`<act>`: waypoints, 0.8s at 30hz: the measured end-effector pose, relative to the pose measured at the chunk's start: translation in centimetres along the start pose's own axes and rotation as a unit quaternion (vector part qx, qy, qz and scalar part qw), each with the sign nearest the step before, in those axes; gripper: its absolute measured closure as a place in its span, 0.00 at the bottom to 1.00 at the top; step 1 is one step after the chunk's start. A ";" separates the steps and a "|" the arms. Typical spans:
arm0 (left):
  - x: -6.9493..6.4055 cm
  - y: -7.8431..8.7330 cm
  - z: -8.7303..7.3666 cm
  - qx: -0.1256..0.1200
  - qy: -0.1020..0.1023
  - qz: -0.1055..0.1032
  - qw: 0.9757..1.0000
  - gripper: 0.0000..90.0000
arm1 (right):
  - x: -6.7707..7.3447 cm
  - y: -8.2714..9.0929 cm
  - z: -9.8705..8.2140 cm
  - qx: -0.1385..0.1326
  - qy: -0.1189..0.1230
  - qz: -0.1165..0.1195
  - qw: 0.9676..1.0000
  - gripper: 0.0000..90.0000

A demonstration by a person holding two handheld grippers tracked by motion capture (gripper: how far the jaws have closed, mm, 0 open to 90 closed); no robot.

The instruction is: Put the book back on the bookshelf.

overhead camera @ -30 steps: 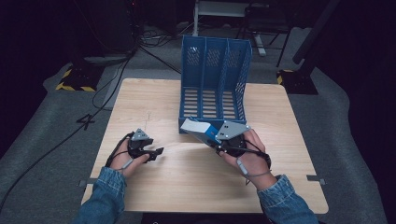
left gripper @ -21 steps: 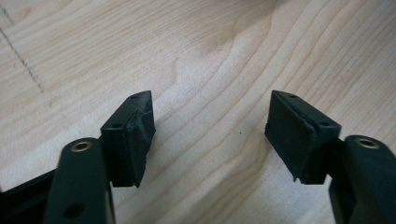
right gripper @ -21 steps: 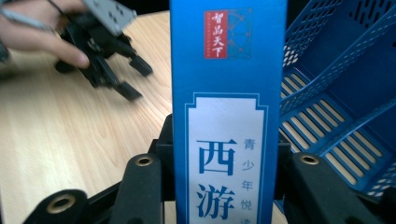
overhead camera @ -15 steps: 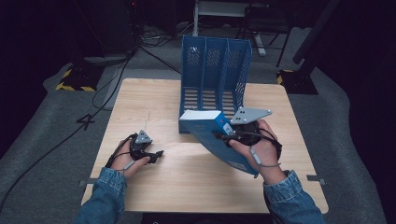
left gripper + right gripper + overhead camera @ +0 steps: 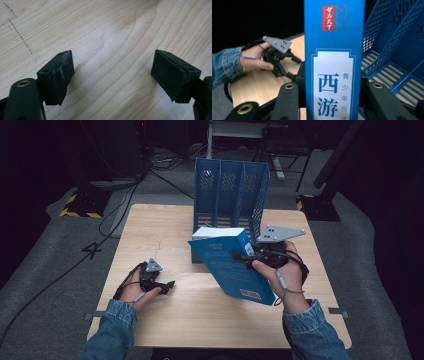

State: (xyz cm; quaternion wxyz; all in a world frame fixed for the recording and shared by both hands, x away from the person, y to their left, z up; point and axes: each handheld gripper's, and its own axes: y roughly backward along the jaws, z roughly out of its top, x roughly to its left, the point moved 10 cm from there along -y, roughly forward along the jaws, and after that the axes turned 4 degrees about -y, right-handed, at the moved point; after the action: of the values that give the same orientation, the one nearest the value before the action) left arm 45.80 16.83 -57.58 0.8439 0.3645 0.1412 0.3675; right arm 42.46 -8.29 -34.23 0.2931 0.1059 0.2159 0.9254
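Right gripper (image 5: 245,256) clamps the blue book (image 5: 231,265), lifted before the file rack (image 5: 231,185); its spine lettering faces the right gripper view. Left gripper (image 5: 112,75), jaws just spreading wide, holds nothing over bare table (image 5: 112,30).

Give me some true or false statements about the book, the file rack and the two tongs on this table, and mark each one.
1. The right tongs are shut on the blue book. True.
2. The book already stands inside the blue file rack. False: it is held tilted above the table, in front of the rack.
3. The left tongs grip a pen. False: they stand open over bare wooden table, nothing between them.
4. The book's spine carries Chinese characters. True, as the right gripper view shows.
5. The rack lies flat on its side. False: it stands upright.
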 end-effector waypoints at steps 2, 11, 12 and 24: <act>0.0 0.0 0.0 -0.001 0.000 0.000 1.000 0.20 | -0.3 0.2 0.4 -0.007 -0.005 -0.001 1.000 0.69; 0.0 -0.1 0.1 -0.001 0.001 0.000 1.000 0.20 | -1.8 1.4 3.0 -0.028 -0.019 -0.018 0.999 0.69; -0.1 -0.1 0.1 -0.001 0.002 -0.001 1.000 0.20 | -2.0 1.5 3.4 -0.032 -0.020 -0.020 0.999 0.69; 0.1 -0.3 0.3 0.002 -0.002 -0.001 1.000 0.18 | -5.4 2.4 6.9 -0.054 -0.035 -0.037 0.997 0.69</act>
State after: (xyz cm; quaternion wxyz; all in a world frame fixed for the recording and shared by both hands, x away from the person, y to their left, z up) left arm 46.18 16.60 -57.63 0.8439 0.3666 0.1407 0.3657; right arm 47.89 -10.87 -27.38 0.3402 0.1141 0.1586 0.9199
